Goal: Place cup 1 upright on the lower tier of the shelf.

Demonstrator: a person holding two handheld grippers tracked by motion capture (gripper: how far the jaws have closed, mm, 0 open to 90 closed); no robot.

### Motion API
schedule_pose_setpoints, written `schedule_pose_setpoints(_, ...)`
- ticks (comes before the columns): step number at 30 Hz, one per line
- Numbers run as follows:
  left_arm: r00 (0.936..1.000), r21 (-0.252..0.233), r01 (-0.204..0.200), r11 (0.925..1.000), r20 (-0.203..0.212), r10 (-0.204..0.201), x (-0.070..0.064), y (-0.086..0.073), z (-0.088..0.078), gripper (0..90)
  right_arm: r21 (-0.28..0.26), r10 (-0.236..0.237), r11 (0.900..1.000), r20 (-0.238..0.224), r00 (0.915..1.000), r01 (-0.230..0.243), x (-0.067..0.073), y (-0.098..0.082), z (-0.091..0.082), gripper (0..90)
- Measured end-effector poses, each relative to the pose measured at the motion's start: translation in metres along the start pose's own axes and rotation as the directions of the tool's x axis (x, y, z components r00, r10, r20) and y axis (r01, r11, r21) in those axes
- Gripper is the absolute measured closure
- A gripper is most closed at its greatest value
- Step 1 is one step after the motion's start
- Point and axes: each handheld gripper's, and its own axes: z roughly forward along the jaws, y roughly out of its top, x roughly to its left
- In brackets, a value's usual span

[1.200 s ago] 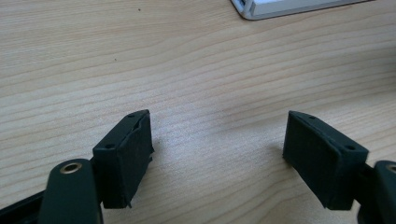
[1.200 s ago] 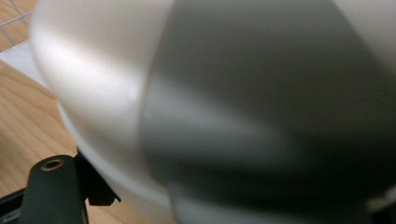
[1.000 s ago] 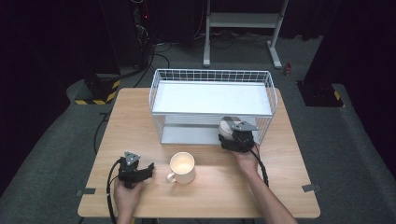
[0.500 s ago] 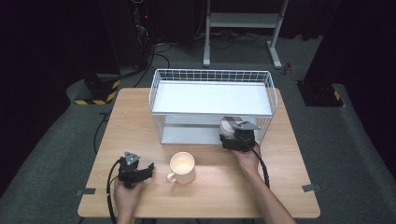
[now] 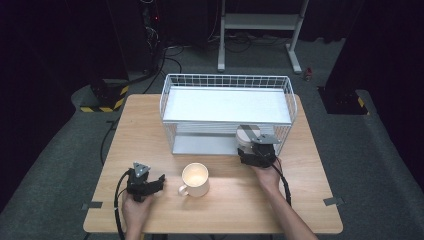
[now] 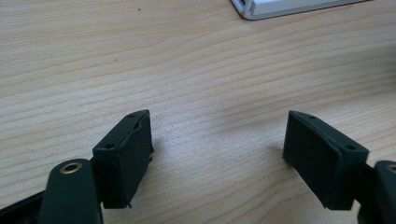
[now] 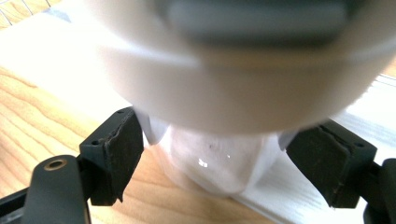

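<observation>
A white cup (image 5: pixel 247 133) with a grey inside stands at the right front of the wire rack's (image 5: pixel 225 82) lower shelf. My right gripper (image 5: pixel 251 148) reaches in from the front. In the right gripper view its jaws have just been closing, and its pads (image 7: pixel 122 144) now press on a white part at the base of the cup (image 7: pixel 233 88). A cream mug (image 5: pixel 195 178) stands on the table in front of the rack, its handle to the left. My left gripper (image 5: pixel 158 182) rests left of it, jaws open over bare wood (image 6: pixel 217 123).
The white wire rack has a solid upper shelf (image 5: pixel 227 105) that overhangs the lower one. The wooden table (image 5: pixel 310 165) ends just right of the rack. A cable (image 5: pixel 286 187) trails from the right gripper along the forearm.
</observation>
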Motion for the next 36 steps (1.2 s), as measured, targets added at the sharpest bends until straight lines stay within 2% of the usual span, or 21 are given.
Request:
schedule_pose_setpoints(8, 1.0000, -0.001, 0.001, 1.0000, 0.000, -0.001, 0.000, 0.000, 0.000, 24.0, -0.004, -0.009, 1.000, 0.013, 0.9999, 0.009, 0.001, -0.001, -0.001, 20.3)
schedule_pose_setpoints(12, 1.0000, 0.000, 0.001, 1.0000, 0.000, -0.001, 0.000, 0.000, 0.000, 24.0, 0.003, 0.008, 1.000, 0.018, 0.9998, -0.008, 0.000, -0.001, 0.000, 20.5)
schedule_pose_setpoints(16, 1.0000, 0.000, 0.000, 1.0000, 0.000, 0.000, 0.000, 0.000, 0.000, 24.0, 0.003, -0.004, 1.000, 0.023, 0.9997, 0.004, -0.003, -0.001, 0.002, 20.7)
schedule_pose_setpoints(18, 1.0000, 0.000, -0.001, 1.0000, 0.000, 0.001, 0.000, 0.000, 0.000, 24.0, 0.006, 0.013, 1.000, 0.028, 0.9995, -0.013, -0.003, -0.001, 0.003, 20.9)
schedule_pose_setpoints(23, 1.0000, 0.000, 0.000, 1.0000, 0.000, 0.000, 0.000, 0.000, 0.000, 24.0, 0.010, 0.017, 1.000, 0.034, 0.9993, -0.017, -0.007, -0.002, 0.006, 22.1)
schedule_pose_setpoints(25, 1.0000, 0.003, -0.004, 1.0000, 0.001, 0.004, 0.000, 0.000, 0.000, 24.0, 0.018, 0.036, 0.999, 0.037, 0.9987, -0.037, -0.008, -0.002, 0.007, 24.4)
schedule_pose_setpoints(29, 1.0000, 0.003, -0.005, 1.0000, 0.001, 0.005, 0.000, 0.000, 0.000, 24.0, 0.010, 0.037, 0.999, 0.044, 0.9984, -0.037, -0.013, -0.003, 0.008, 29.8)
schedule_pose_setpoints(31, 1.0000, 0.001, -0.002, 1.0000, 0.000, 0.002, 0.000, 0.000, 0.000, 24.0, 0.003, 0.036, 0.999, 0.046, 0.9983, -0.036, -0.015, -0.003, 0.009, 31.0)
schedule_pose_setpoints(32, 1.0000, 0.000, -0.001, 1.0000, 0.000, 0.001, 0.000, 0.000, 0.000, 24.0, 0.000, 0.053, 0.999, 0.050, 0.9974, -0.053, -0.015, -0.003, 0.009, 31.8)
schedule_pose_setpoints(36, 1.0000, 0.000, -0.001, 1.0000, 0.000, 0.001, 0.000, 0.000, 0.000, 24.0, -0.001, 0.051, 0.999, 0.056, 0.9971, -0.051, -0.016, -0.003, 0.012, 34.0)
